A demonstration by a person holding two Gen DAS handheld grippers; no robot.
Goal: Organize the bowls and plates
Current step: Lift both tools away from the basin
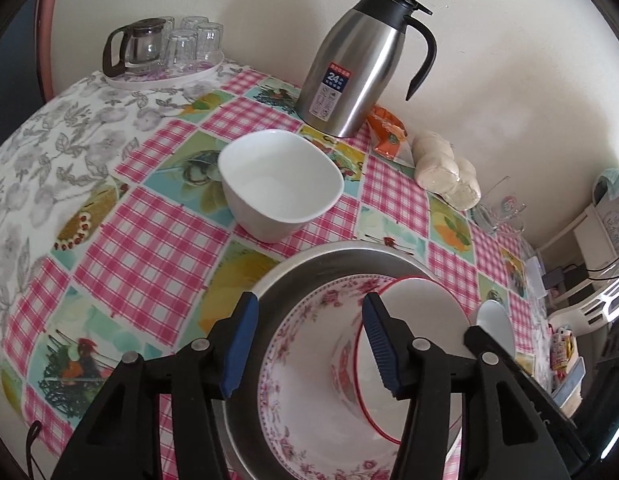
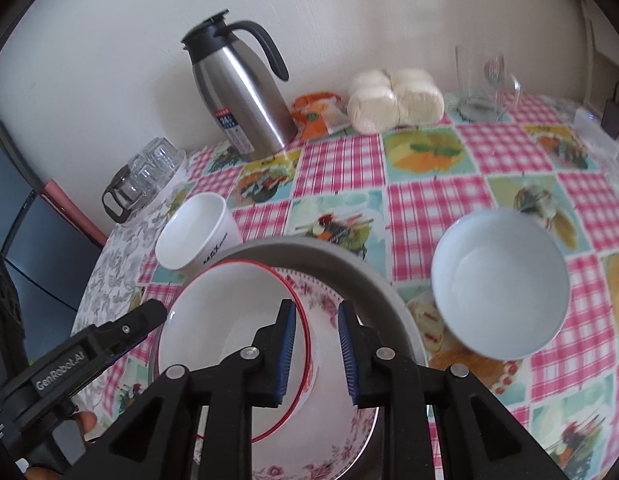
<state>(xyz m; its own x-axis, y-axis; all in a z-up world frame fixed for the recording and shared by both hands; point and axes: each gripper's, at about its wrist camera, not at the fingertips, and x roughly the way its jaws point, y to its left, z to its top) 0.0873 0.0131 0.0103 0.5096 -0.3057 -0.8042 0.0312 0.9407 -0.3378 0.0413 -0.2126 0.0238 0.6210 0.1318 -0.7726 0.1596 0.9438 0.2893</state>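
A steel basin [image 1: 349, 252] holds a floral bowl [image 1: 309, 320], and a red-rimmed white bowl [image 2: 229, 312] leans tilted inside that. My right gripper [image 2: 317, 348] is open, and the red-rimmed bowl's rim passes between its pads without being pressed. My left gripper [image 1: 307, 344] hangs open above the floral bowl, its right pad beside the red-rimmed bowl [image 1: 421, 308]; it holds nothing. One of its fingers [image 2: 145, 316] shows at the lower left of the right wrist view. A white square bowl [image 1: 281, 184] stands behind the basin. A pale blue bowl [image 2: 501, 284] stands right of the basin.
At the back by the wall are a steel thermos jug [image 1: 357, 64], a tray of upturned glasses and a glass pot [image 1: 169, 48], an orange packet [image 2: 313, 114], bagged buns [image 2: 393, 100] and a glass mug [image 2: 485, 84]. The checked tablecloth [image 1: 149, 248] covers the table.
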